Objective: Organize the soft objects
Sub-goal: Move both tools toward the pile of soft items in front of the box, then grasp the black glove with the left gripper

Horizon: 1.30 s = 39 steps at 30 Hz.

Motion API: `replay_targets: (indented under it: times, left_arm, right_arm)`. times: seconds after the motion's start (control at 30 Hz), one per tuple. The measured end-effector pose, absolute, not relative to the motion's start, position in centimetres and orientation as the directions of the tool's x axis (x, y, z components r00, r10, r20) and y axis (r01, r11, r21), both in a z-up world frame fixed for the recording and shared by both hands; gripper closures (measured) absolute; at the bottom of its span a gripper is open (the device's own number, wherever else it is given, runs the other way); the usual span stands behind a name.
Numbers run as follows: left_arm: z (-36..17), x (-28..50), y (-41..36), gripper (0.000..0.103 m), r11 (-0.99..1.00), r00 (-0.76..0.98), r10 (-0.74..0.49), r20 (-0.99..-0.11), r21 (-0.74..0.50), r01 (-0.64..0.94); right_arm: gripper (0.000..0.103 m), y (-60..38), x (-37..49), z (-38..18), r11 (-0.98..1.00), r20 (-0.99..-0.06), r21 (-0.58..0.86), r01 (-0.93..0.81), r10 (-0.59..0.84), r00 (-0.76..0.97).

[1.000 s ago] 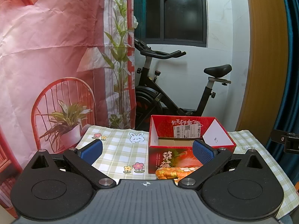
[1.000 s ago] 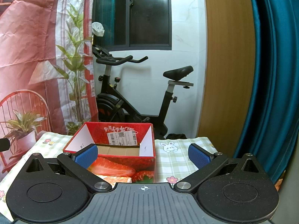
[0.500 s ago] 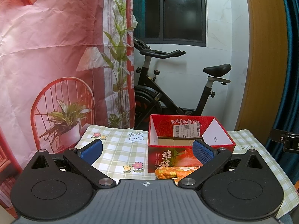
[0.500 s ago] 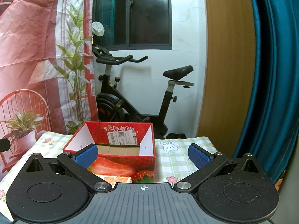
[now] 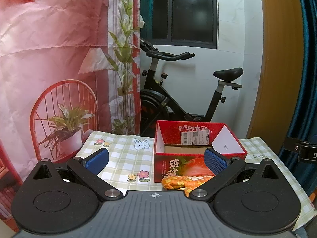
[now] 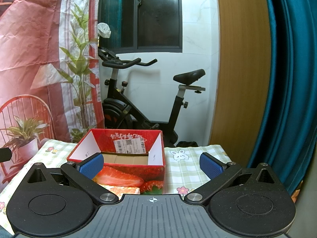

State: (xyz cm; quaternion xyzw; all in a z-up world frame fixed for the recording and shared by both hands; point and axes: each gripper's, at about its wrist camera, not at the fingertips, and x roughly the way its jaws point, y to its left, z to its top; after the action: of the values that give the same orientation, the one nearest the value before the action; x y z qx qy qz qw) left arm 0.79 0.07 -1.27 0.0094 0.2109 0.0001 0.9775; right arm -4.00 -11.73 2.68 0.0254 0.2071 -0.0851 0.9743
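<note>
Orange floral soft piece (image 5: 186,181) lies flat against the open strawberry box's (image 5: 178,165) front, possibly a mitt.

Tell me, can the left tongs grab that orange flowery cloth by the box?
Probably yes. The left tongs are open, and the orange flowery cloth lies on the tablecloth just ahead, in front of the strawberry box, with nothing lying over it.

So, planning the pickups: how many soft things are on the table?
1 shows: an orange floral cloth lying against the red box's front. The grippers hide the table's near part, so more may lie there.
</note>
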Motion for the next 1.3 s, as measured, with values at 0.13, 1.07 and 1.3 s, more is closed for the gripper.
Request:
replay_targets:
  times: [0.13, 1.07, 1.3]
  left_arm:
    - [-1.3, 1.0, 0.4, 0.0, 1.0, 0.907, -0.008, -0.422, -0.005, 0.007]
    - [-12.8, 5.6, 1.9, 0.005, 0.992, 0.788, -0.116, -0.604, -0.034, 0.12]
    - [-17.4, 6.9, 2.6, 0.034, 0.975, 0.673, -0.224, -0.705, -0.153, 0.164]
  right_arm:
    - [0.0, -11.7, -4.0, 2.7, 0.985, -0.408, 0.017, 0.172, -0.15, 0.901]
    - [0.0, -12.1, -2.7, -9.4, 0.996, -0.484, 0.085, 0.027, 0.017, 0.875]
    - [0.009, -11.1, -2.0, -13.7, 0.995, -0.6, 0.098, -0.008, 0.065, 0.797]
